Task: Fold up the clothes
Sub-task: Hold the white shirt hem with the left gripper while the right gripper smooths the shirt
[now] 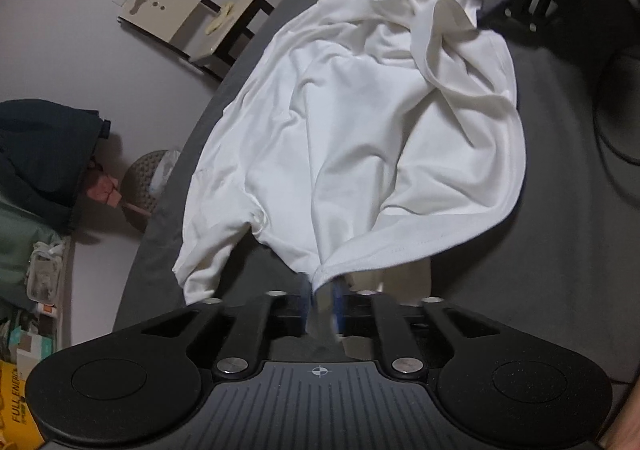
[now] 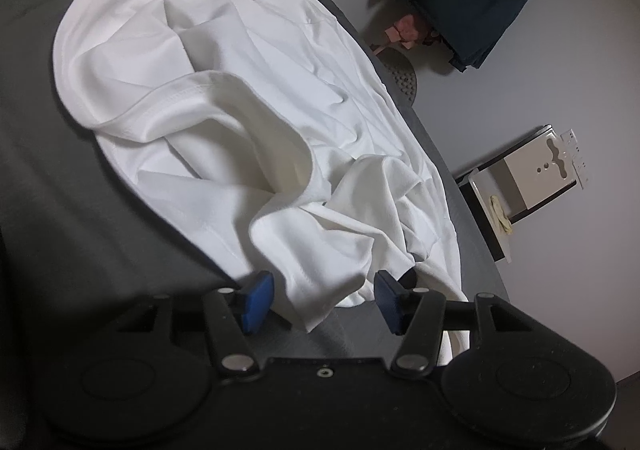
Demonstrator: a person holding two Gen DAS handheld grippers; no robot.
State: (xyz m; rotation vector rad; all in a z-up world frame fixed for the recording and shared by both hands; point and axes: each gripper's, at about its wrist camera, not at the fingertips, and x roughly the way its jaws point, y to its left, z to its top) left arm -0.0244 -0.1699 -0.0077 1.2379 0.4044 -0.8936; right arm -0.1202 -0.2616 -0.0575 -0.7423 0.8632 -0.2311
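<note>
The left gripper [image 1: 322, 300] pinches a corner of the white T-shirt [image 1: 360, 122] between its blue pads, jaws nearly closed. The shirt lies crumpled across the dark grey bed [image 1: 560, 210]. The right gripper [image 2: 320, 302] stands wide apart, straddling the shirt's near edge without clamping it.

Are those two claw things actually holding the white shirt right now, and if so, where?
The left gripper pinches the white shirt at a bunched hem corner. The right gripper is open around a fabric edge, holding nothing.
</note>
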